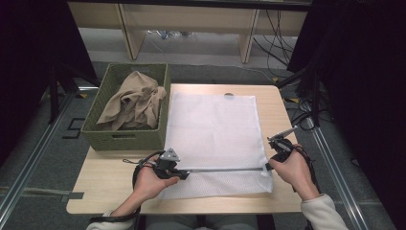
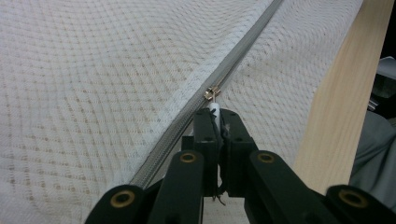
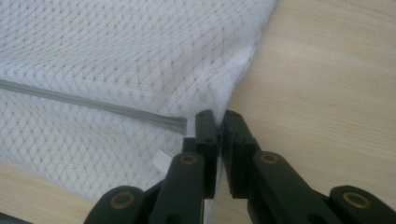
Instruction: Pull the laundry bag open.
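Note:
A white mesh laundry bag (image 1: 215,129) lies flat on the wooden table (image 1: 110,182), with a grey zipper (image 1: 225,169) running across its near part. My left gripper (image 1: 184,173) is at the zipper's left end, shut on the white zipper pull (image 2: 214,108) just behind the metal slider (image 2: 211,93). At the bag's right edge my right gripper (image 1: 269,166) is shut on the mesh fabric (image 3: 219,105) beside the zipper's end (image 3: 180,123). The bag (image 3: 116,60) is slightly bunched there.
A green woven basket (image 1: 122,138) holding a crumpled beige cloth (image 1: 134,100) stands at the table's left rear, touching the bag's left edge. Bare table (image 3: 327,84) lies right of the bag. Shelving and cables stand beyond the table.

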A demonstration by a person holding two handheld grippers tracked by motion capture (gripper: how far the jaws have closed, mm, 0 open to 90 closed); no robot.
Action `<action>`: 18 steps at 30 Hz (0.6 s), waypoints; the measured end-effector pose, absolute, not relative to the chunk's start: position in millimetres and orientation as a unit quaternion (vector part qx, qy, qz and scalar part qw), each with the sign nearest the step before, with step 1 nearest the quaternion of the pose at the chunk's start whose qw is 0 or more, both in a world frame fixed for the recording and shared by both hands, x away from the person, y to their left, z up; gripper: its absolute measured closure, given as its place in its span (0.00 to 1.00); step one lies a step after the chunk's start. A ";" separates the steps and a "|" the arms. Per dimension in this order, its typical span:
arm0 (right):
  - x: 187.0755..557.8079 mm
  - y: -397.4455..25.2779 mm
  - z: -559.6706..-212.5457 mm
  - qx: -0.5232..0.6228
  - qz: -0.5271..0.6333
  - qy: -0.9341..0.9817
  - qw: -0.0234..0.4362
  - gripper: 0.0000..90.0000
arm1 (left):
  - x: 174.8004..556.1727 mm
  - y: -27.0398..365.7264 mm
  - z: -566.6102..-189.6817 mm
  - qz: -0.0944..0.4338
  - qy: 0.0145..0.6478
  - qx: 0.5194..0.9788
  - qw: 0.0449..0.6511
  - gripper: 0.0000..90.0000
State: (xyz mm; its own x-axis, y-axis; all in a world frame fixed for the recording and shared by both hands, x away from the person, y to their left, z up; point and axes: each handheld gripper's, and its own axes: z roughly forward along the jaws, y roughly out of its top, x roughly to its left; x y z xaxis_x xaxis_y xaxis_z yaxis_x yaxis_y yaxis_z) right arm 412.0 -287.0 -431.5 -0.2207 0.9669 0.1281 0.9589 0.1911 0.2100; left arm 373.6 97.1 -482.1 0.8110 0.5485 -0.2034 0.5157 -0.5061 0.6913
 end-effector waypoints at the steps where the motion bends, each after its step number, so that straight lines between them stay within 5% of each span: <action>1: 412.0 -287.0 -431.7 0.625 0.122 0.771 0.015 0.96 | 374.0 97.8 -482.0 0.023 0.305 0.869 0.389 0.96; 18: 412.4 -286.9 -432.8 0.630 0.122 0.767 0.018 0.96 | 372.5 104.5 -482.4 0.021 0.318 0.861 0.396 0.96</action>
State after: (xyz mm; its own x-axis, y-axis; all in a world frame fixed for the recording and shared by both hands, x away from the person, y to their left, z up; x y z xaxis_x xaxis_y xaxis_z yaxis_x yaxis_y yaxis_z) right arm 412.4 -286.9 -432.8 -0.2060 0.9704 0.1258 0.9616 0.1770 0.2098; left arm 372.5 104.5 -482.4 0.7969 0.5645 -0.2151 0.5304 -0.4836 0.6963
